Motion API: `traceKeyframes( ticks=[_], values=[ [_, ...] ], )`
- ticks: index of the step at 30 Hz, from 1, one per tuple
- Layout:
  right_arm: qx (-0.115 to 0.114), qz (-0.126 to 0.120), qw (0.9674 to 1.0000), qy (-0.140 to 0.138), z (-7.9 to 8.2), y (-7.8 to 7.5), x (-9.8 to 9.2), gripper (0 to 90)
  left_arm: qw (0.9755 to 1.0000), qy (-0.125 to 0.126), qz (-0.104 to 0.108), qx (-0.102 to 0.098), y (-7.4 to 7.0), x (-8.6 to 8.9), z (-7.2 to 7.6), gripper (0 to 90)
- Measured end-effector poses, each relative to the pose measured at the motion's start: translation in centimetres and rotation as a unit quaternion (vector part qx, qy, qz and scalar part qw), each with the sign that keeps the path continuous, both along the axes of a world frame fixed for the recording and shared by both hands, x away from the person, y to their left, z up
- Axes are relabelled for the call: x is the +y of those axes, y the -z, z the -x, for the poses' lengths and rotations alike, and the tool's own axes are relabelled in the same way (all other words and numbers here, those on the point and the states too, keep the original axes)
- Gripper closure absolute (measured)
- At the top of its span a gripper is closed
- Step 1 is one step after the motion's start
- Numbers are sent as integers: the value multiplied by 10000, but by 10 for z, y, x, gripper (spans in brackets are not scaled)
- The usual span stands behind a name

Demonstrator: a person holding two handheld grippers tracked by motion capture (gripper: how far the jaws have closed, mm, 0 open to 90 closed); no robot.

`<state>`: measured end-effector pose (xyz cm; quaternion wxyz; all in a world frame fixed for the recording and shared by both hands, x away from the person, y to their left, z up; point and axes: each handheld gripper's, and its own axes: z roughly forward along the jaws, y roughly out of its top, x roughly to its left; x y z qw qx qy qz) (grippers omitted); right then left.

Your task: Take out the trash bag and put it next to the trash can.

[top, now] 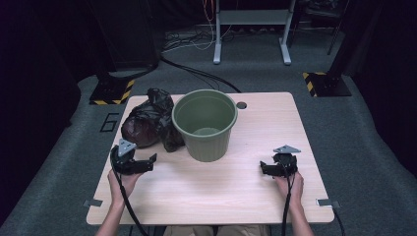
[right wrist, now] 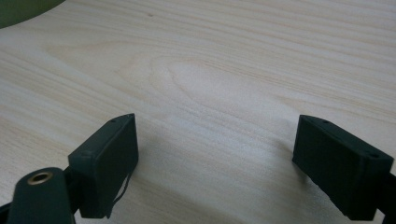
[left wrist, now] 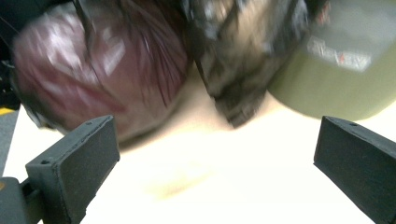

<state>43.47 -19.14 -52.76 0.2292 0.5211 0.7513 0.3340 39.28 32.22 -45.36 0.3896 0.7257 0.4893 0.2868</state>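
Just ahead of the left claw [top: 149, 162], whose jaws are spread and empty, a stuffed black plastic bag [top: 147, 123] lies on the pale wooden table [top: 216, 191] touching the round green plastic bucket [top: 205, 124]. The right claw [top: 267, 168], also spread, holds nothing. Judging by this, nothing is gripped yet and the handling lies ahead.

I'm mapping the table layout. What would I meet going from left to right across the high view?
Left tongs → black bag → green bucket → right tongs.
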Motion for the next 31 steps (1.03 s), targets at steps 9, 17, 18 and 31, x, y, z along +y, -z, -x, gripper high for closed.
traceKeyframes(
  ticks=[9,17,18,31],
  values=[
    [-1,1,10000,0,0,0,0,131,9987,21,-77,499,42,-3,12,0],
    [0,0,10000,0,0,0,0,131,9956,10,-120,929,73,-6,9,0],
    [-1,0,10000,0,0,0,0,131,9951,7,-116,982,75,-7,8,0],
    [0,-3,10000,-1,0,0,0,131,9940,11,-188,1073,77,-10,7,0]
  ],
)
